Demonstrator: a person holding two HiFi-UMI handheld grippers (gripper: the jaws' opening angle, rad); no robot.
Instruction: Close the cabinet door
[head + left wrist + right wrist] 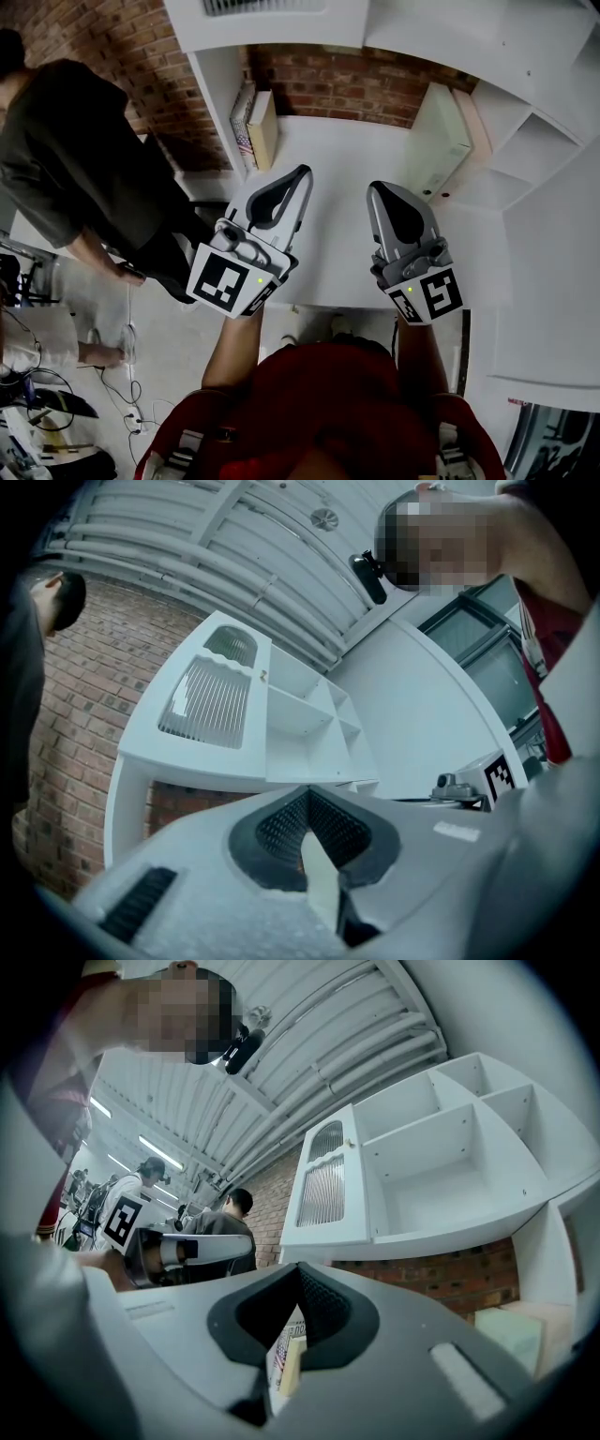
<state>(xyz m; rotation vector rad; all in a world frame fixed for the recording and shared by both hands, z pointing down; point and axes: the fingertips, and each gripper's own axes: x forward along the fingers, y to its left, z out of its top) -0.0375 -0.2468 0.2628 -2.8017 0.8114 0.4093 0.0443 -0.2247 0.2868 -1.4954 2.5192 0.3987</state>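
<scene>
- Looks bright and even on the white shelves (328,159), with soft shadows only.
- Gets dim and murky by the floor (84,319) at the head view's left.
- Glows from long ceiling lights (161,1153) in the right gripper view.
- Bends round at the edges, with black corners, in both gripper views.
- Goes blurry up close on the left gripper (306,794) and right gripper (298,1269); sharper far off.

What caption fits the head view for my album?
The grey plastic left gripper and right gripper, both shut, held side by side over a white countertop before a red brick wall.
</scene>
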